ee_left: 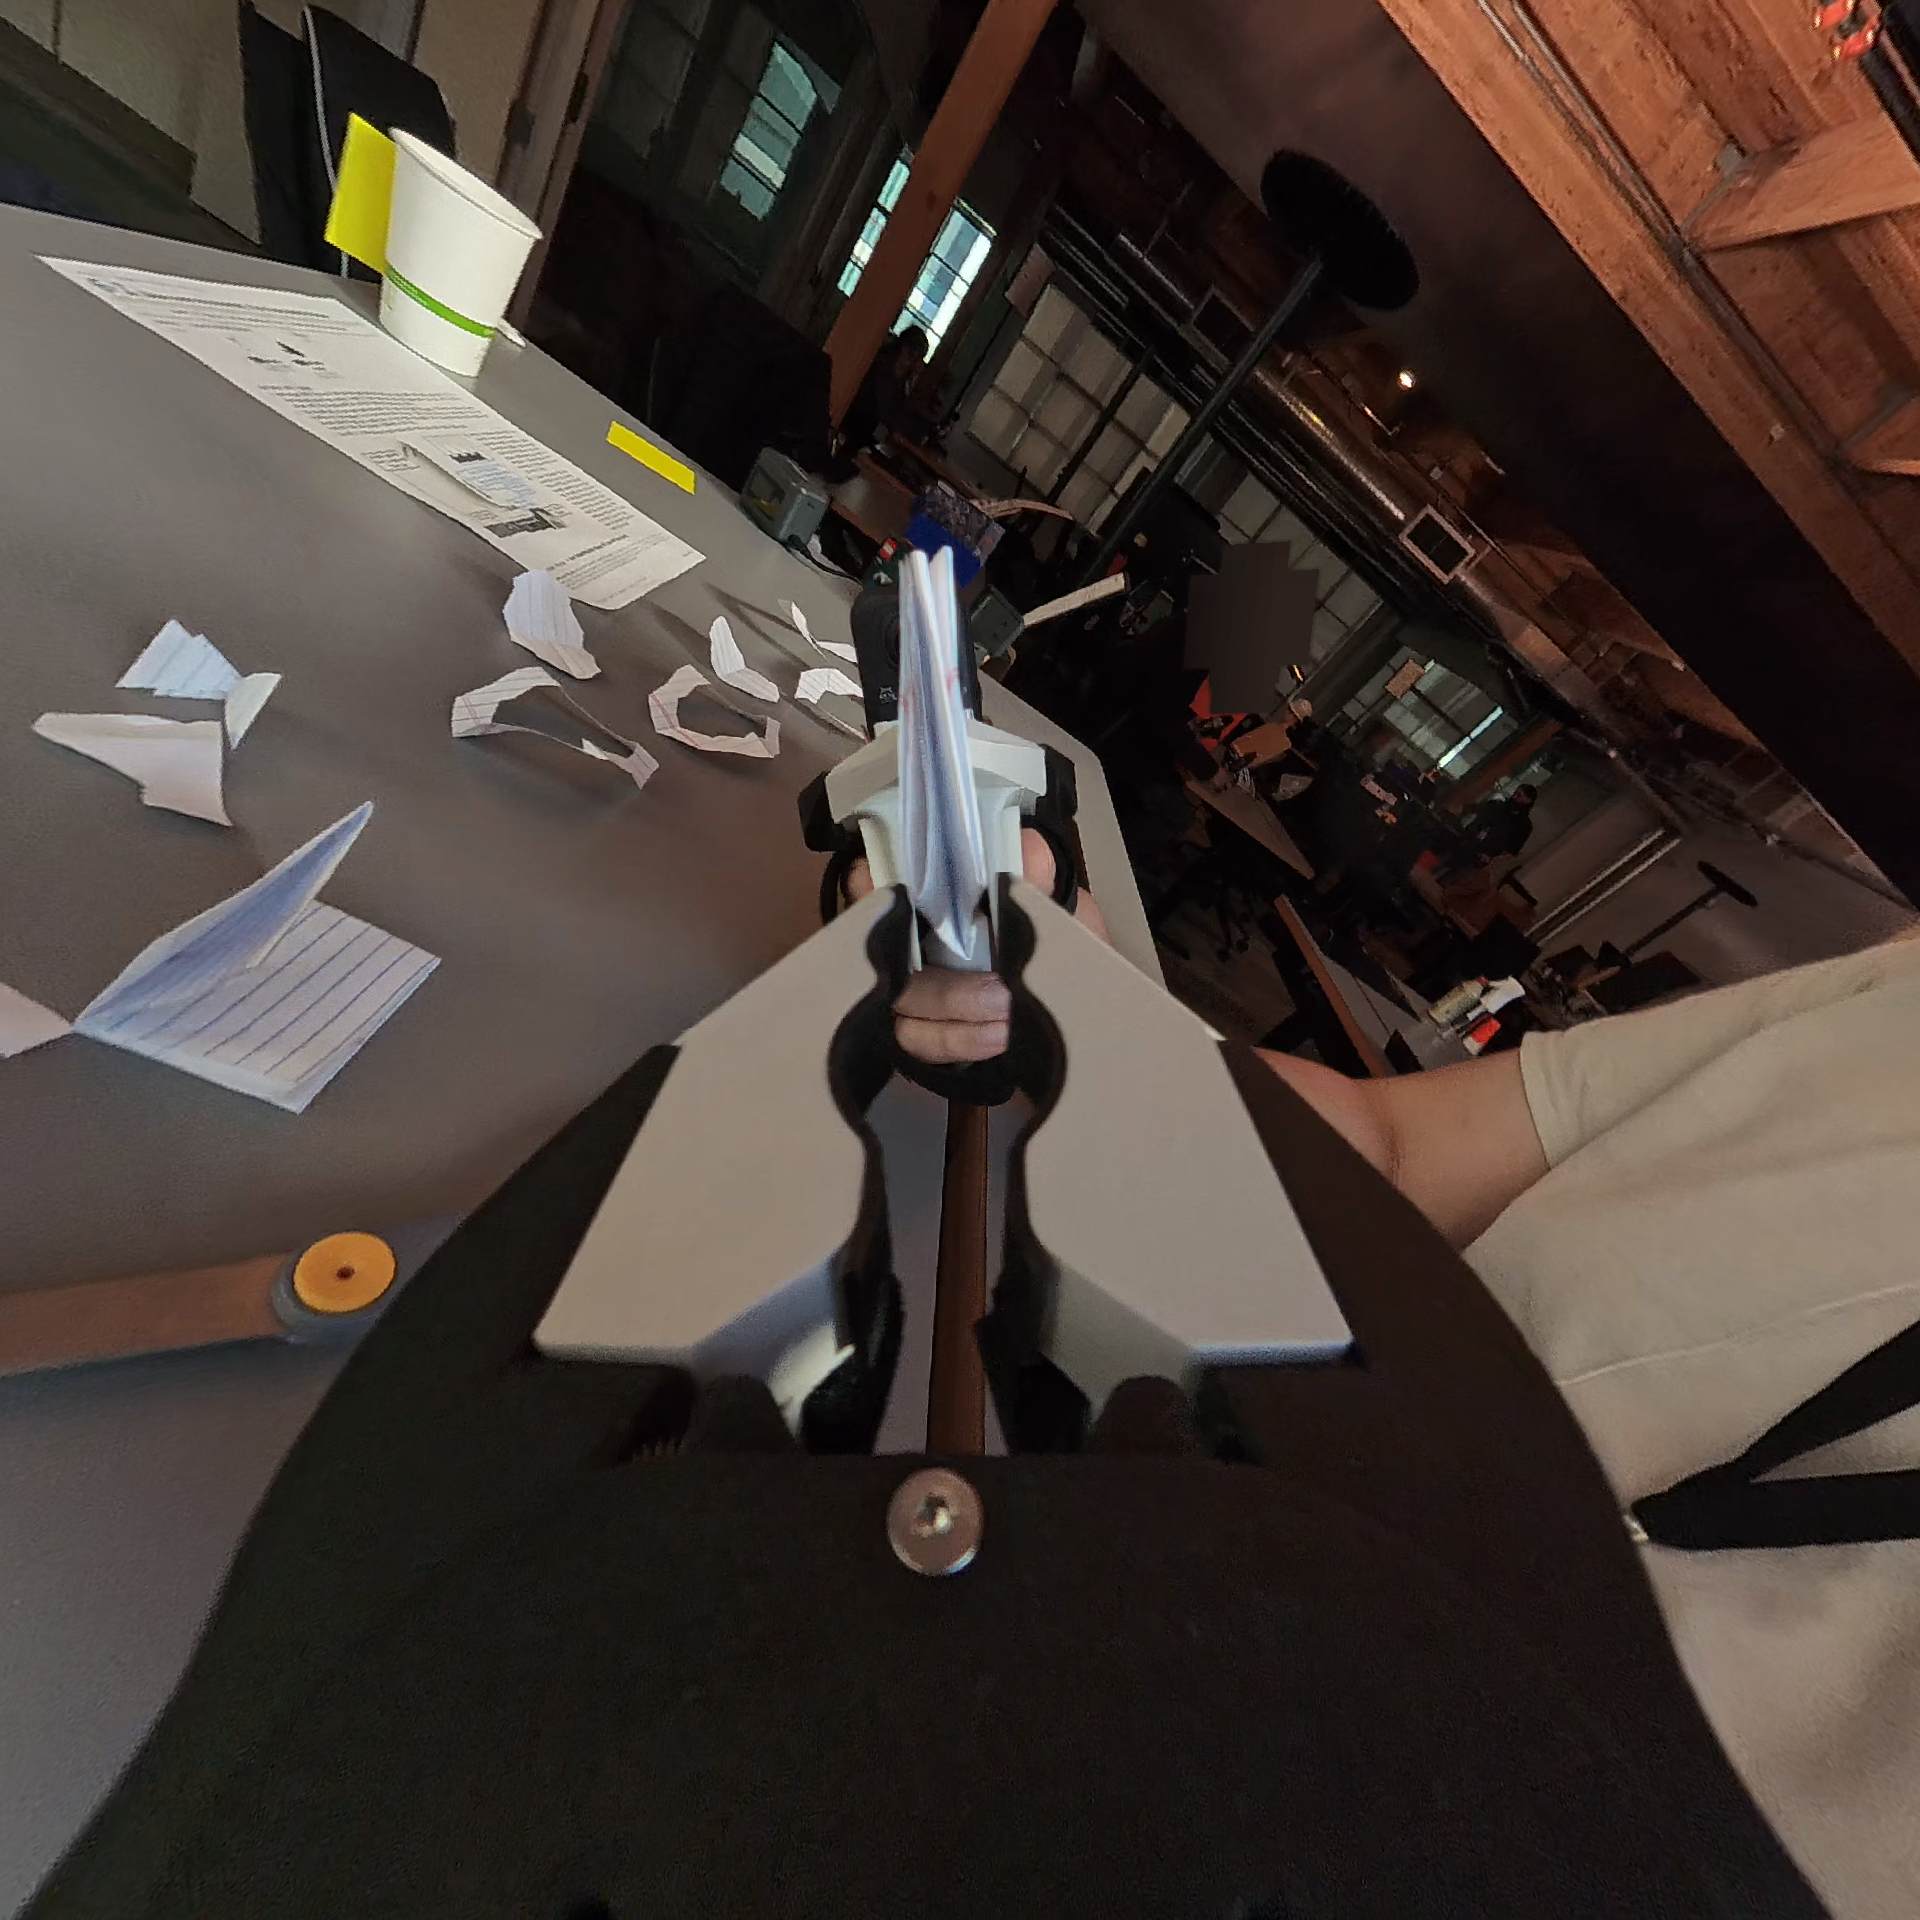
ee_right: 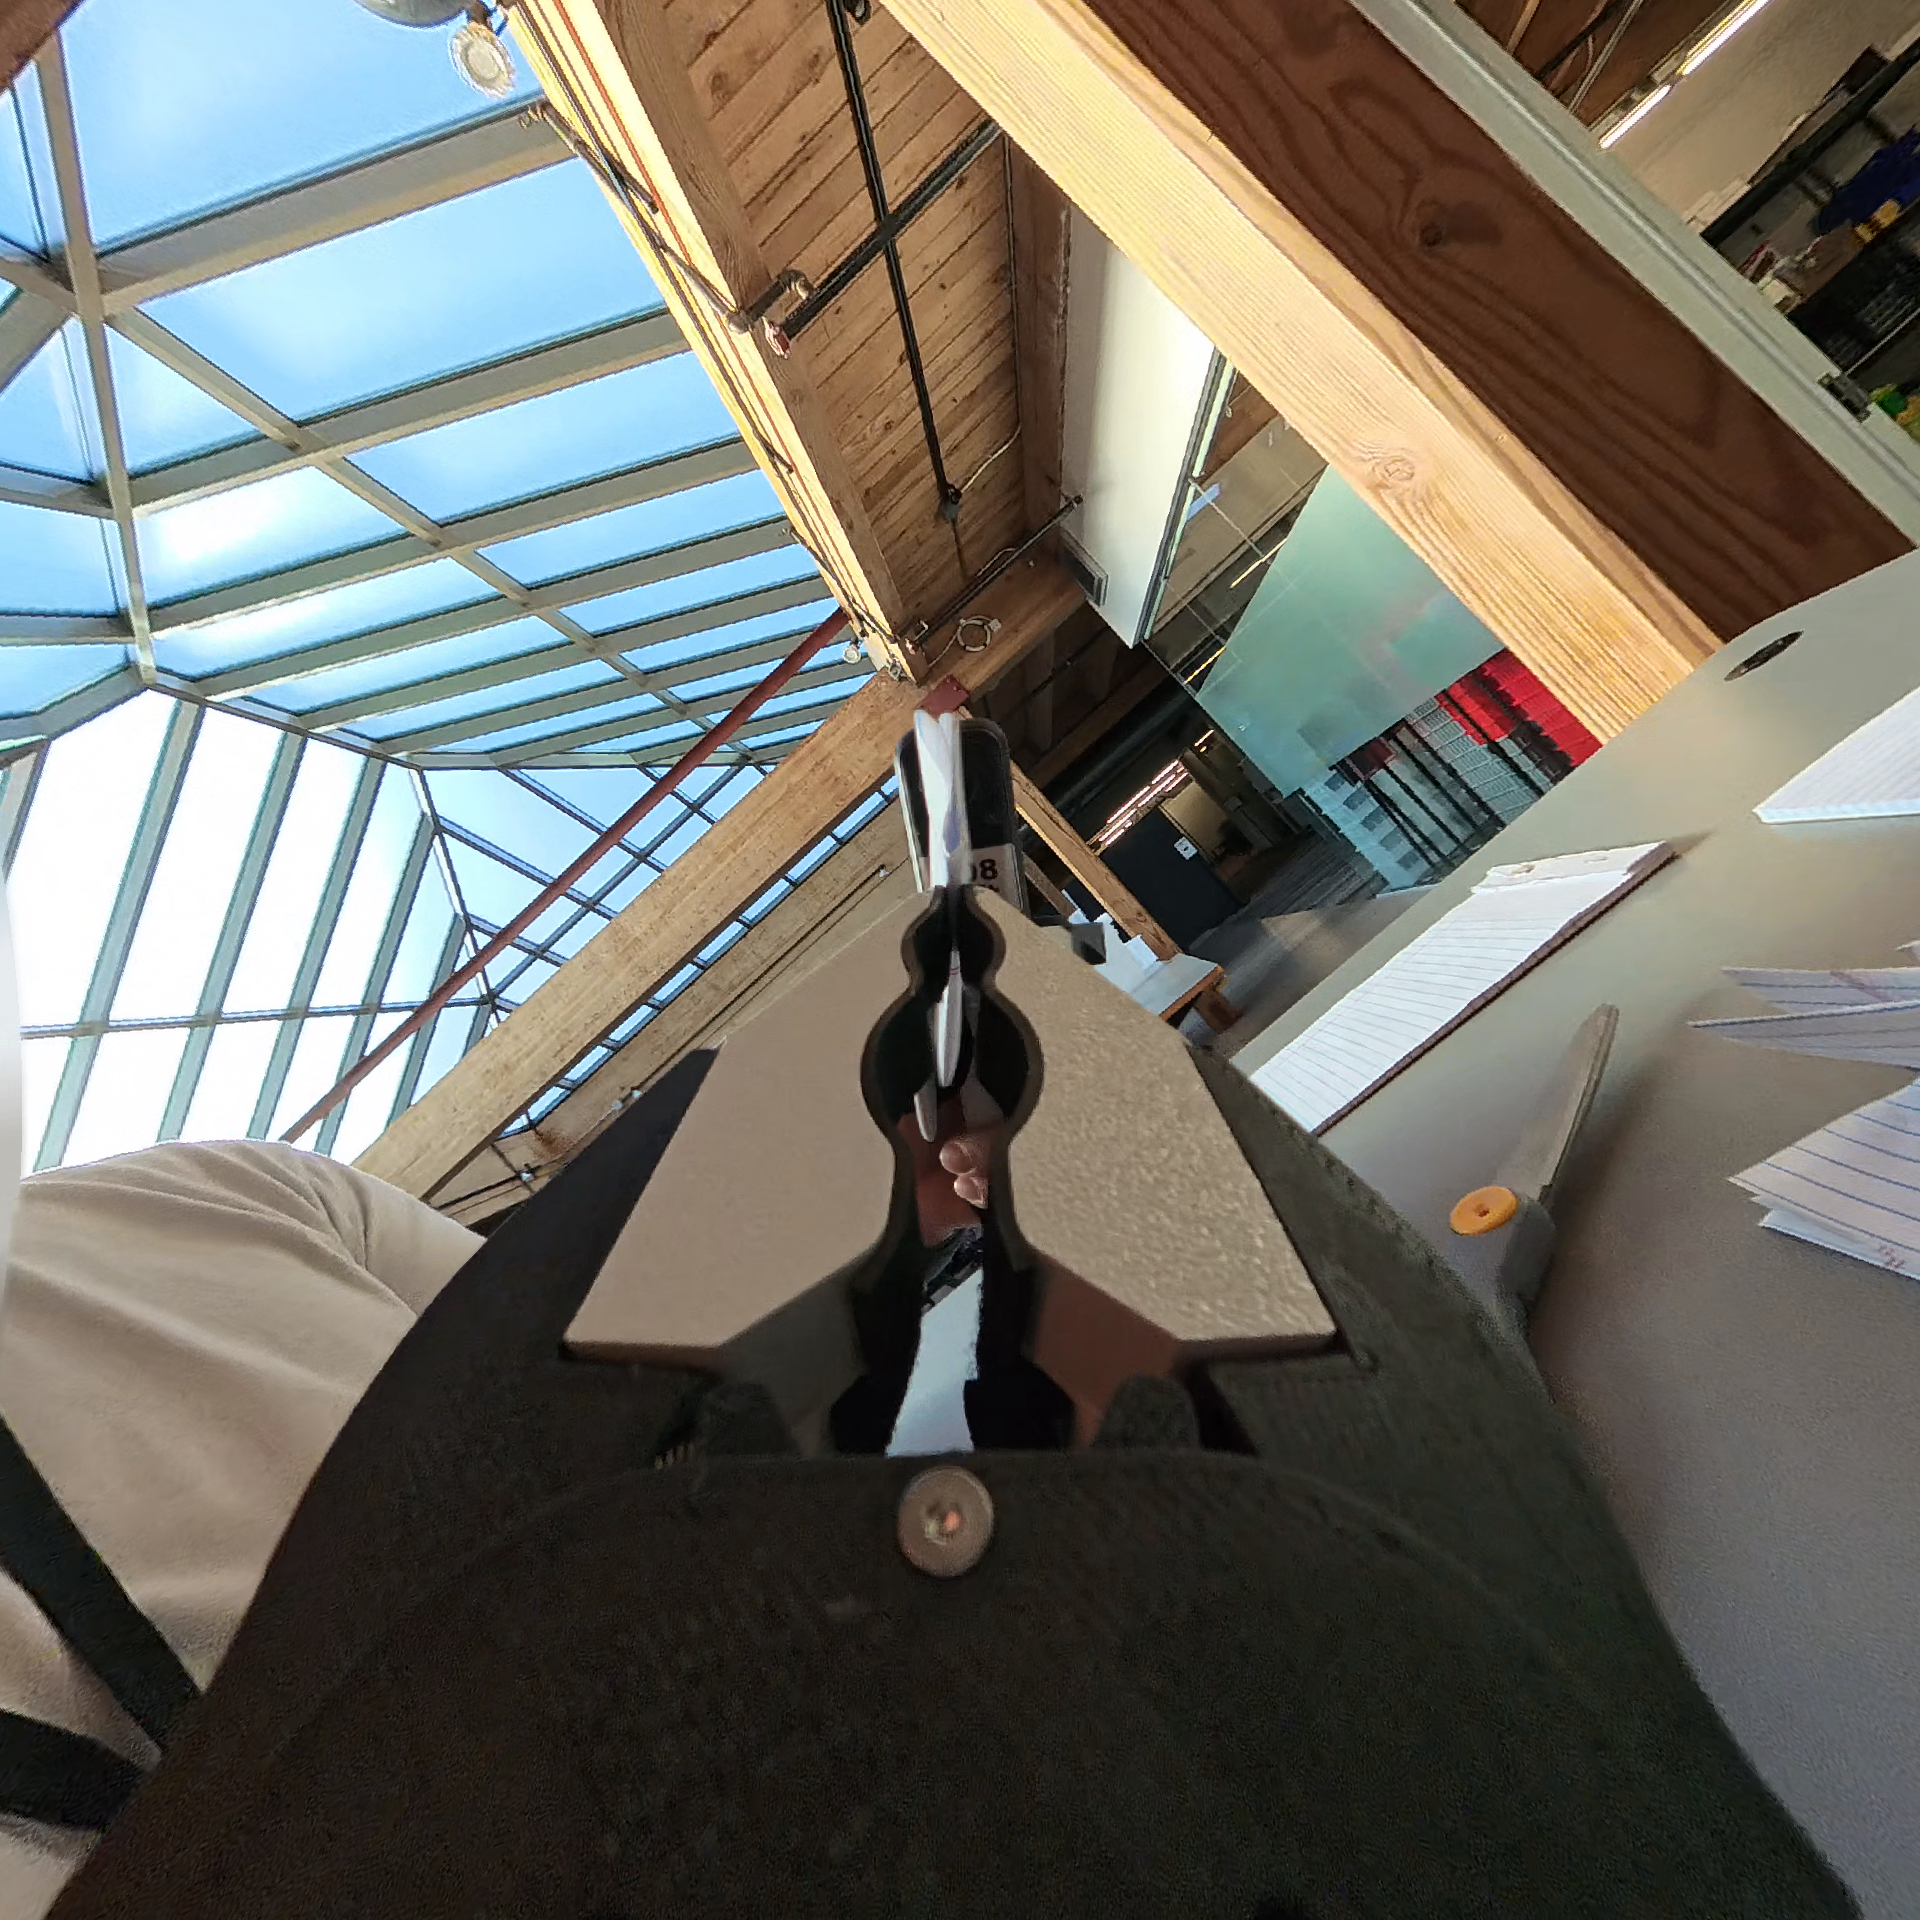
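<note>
Both grippers are squeezing one folded paper between them. Left gripper and right gripper are pinching opposite ends, tips facing, its long side running straight between them, above the tabletop.

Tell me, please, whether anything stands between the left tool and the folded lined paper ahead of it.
Nothing visible does. The folded lined paper is pinched directly at the tips of the left tool, and the right tool grips the same paper from the opposite side.
</note>
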`<state>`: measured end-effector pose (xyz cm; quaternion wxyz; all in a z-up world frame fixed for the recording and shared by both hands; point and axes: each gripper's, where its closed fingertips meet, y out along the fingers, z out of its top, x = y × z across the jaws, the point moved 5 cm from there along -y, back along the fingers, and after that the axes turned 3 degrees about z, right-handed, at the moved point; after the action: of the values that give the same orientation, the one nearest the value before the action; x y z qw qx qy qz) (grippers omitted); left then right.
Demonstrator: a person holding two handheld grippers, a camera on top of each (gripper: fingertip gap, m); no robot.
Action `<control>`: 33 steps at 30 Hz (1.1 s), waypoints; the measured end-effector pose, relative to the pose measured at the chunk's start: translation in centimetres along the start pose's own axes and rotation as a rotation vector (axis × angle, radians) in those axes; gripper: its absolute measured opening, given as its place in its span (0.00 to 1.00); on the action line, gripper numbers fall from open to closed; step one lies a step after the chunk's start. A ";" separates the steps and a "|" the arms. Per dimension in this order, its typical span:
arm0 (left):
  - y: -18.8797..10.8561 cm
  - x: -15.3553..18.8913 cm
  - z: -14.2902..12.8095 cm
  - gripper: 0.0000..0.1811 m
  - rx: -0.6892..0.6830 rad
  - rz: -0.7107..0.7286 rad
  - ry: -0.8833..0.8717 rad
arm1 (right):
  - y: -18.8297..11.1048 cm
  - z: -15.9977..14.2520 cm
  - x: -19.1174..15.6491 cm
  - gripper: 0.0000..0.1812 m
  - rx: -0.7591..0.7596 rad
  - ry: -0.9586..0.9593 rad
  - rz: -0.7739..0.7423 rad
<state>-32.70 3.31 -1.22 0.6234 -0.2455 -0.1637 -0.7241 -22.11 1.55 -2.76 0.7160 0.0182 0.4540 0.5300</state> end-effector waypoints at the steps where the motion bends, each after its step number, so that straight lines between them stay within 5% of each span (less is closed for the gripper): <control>1: 0.3 -0.1 0.2 0.00 -0.011 0.012 0.019 | -0.1 0.2 0.0 0.00 0.009 -0.014 -0.001; 12: 1.7 0.5 3.9 0.00 -0.051 -0.085 0.034 | -0.1 2.6 -2.2 0.00 0.131 -0.209 -0.019; 13: 1.3 0.7 4.6 0.00 -0.028 -0.093 0.022 | 0.1 2.6 -2.4 0.06 0.104 -0.228 -0.056; 14: 0.6 0.9 5.3 0.00 0.004 -0.097 0.014 | 0.1 2.5 -2.5 0.16 0.056 -0.244 -0.105; 17: -2.5 0.8 7.6 0.00 0.087 -0.062 -0.003 | -0.2 0.9 -2.7 0.23 -0.200 -0.320 -0.309; 24: -9.3 2.5 11.2 0.00 0.218 0.082 0.067 | -0.5 -7.5 -0.4 0.10 -0.843 -0.476 -0.717; 28: -11.0 3.5 11.6 0.00 0.247 0.102 0.092 | 0.0 -8.9 3.0 0.25 -1.042 -0.541 -0.885; 33: -12.1 3.8 11.9 0.00 0.280 0.090 0.086 | -0.1 -9.2 5.7 0.23 -1.215 -0.473 -0.982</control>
<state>-43.22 8.71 11.60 0.6898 -0.1322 -0.2249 -0.6754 -28.08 1.79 -11.81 0.8286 -0.4627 -0.1195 0.2915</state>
